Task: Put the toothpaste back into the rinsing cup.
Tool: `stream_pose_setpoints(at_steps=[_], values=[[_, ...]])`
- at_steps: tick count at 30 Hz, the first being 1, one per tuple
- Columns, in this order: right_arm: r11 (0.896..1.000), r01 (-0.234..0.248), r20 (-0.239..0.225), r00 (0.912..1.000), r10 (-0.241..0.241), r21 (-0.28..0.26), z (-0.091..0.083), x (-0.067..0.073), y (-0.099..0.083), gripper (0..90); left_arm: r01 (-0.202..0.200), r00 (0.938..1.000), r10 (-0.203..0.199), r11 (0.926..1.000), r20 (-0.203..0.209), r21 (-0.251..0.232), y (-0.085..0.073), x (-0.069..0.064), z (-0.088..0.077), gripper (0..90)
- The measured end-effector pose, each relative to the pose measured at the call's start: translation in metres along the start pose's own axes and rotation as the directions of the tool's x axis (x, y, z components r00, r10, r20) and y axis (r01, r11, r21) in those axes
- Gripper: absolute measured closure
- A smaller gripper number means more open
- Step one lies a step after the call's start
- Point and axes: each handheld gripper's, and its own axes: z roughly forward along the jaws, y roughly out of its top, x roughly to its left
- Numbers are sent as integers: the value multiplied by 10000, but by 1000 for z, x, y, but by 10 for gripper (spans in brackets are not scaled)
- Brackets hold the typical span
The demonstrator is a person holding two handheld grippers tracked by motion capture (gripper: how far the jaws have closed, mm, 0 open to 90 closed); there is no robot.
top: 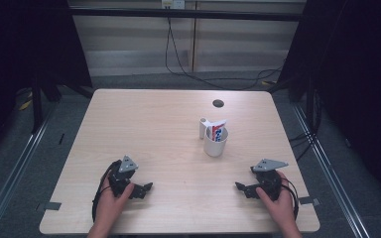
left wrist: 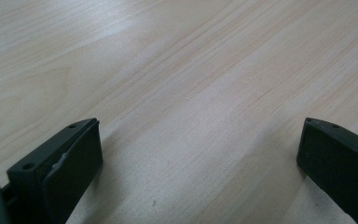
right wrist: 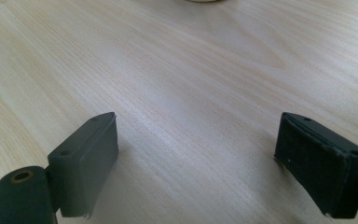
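a light wooden tabletop [top: 149, 129] carries a white cup [top: 215, 143] a little right of its middle, about halfway between the near and far edges. a toothpaste tube [top: 219, 130] with red and blue print stands in the cup, leaning so that its flat end rises above the rim. a small white upright piece [top: 203, 128] stands touching or just beside the cup on its far left side; what it is cannot be told. a dark round hole [top: 218, 103] sits in the tabletop farther back, well apart from the cup

the left claw [top: 148, 187] rests low near the front edge on the left, held in the person's left hand [top: 112, 198], its tips pointing toward the middle of the tabletop. in the left gripper view its two black jaws stand wide apart with bare wood grain between them, so it is released and grips nothing

the right claw [top: 239, 186] lies near the front edge on the right, held in the right hand [top: 278, 201], its tips pointing left toward the other claw. in the right gripper view its jaws are likewise spread wide over bare wood, released, and the rounded base of the cup [right wrist: 204, 1] just shows at the top edge

both claws are well apart from the cup and from each other, the cup lying beyond the gap between them
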Motion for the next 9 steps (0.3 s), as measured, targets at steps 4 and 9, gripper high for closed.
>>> stream_pose_setpoints(at_steps=[4, 9], values=[[10000, 1, 6, 10000, -1, -15, 0, 0, 0, 127, 27, 10000, -27, 10000, -1, 7, 0, 0, 0, 0], [10000, 7, 9, 10000, -7, -7, 0, 0, 0, 127, 31, 10000, -31, 10000, 1, 8, 0, 0, 0, 0]])
